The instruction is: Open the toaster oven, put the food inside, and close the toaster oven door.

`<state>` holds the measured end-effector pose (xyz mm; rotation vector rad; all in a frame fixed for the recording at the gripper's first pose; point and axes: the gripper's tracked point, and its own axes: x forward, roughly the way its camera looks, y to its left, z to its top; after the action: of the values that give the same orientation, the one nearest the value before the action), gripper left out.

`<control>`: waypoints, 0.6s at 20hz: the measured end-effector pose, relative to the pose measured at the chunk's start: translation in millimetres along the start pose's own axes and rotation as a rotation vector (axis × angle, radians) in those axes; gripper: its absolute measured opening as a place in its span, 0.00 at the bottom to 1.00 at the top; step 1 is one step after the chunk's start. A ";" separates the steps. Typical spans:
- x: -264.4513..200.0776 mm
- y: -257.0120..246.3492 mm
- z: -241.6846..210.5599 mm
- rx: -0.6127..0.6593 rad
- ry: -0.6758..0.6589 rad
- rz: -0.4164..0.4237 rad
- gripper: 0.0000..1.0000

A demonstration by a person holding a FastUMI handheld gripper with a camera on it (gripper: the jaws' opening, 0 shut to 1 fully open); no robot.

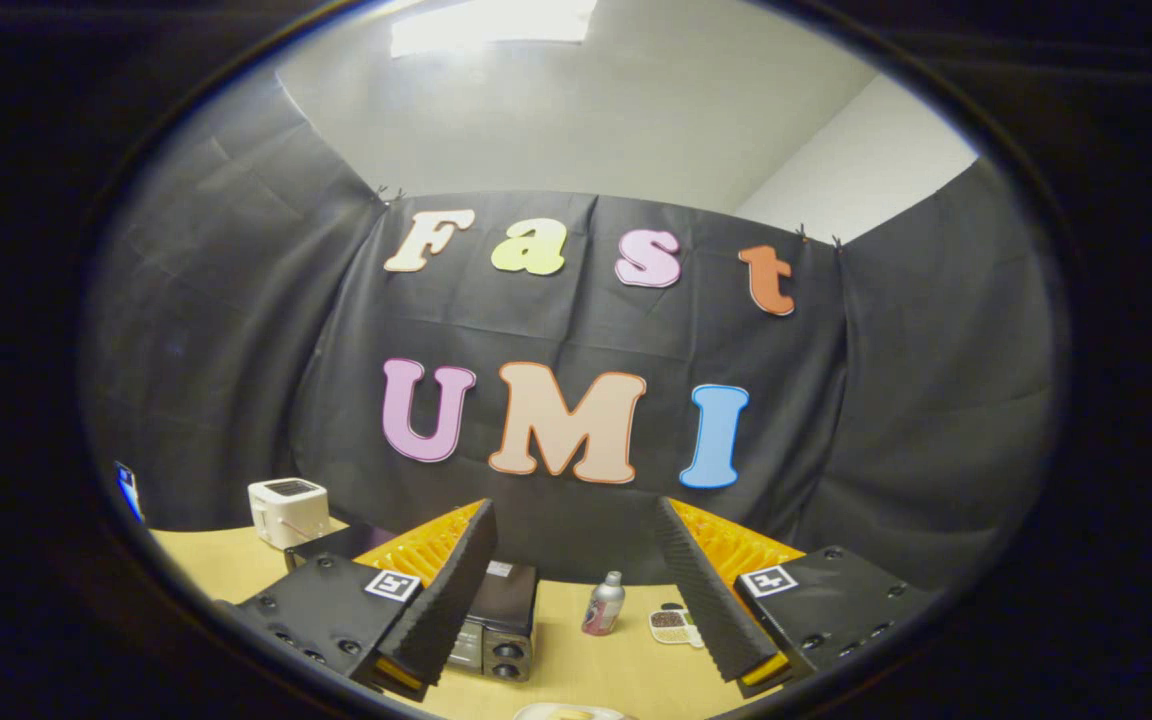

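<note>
**Desk:** What is the gripper (576,590) doing above the table (576,670)?

**Photographer:** It hangs with its two fingers spread wide and nothing between them. Every thing on the wooden table lies below or beyond them.

**Desk:** And the toaster oven (498,625)?

**Photographer:** The dark toaster oven, two knobs on its front panel, stands on the table, partly hidden behind one finger (441,600). Whether its door is open, I cannot tell.

**Desk:** Around the oven?

**Photographer:** A small silver-and-pink bottle (603,604) stands upright beside the oven, apart from it. Just past the bottle lies a small dish (673,626) holding something dark. A white toaster (288,511) sits well beyond the oven, against the black cloth wall. A pale object (568,712) lies nearer than the oven; what it is, I cannot tell.
</note>
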<state>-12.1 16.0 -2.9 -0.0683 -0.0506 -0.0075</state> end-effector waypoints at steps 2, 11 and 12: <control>-2.4 3.5 -2.2 0.008 0.000 0.004 1.00; -0.4 30.0 -26.9 0.150 0.087 0.065 1.00; 2.8 32.8 -27.8 0.162 0.094 0.068 1.00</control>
<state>-7.6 46.8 -32.8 0.0923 0.0447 0.0608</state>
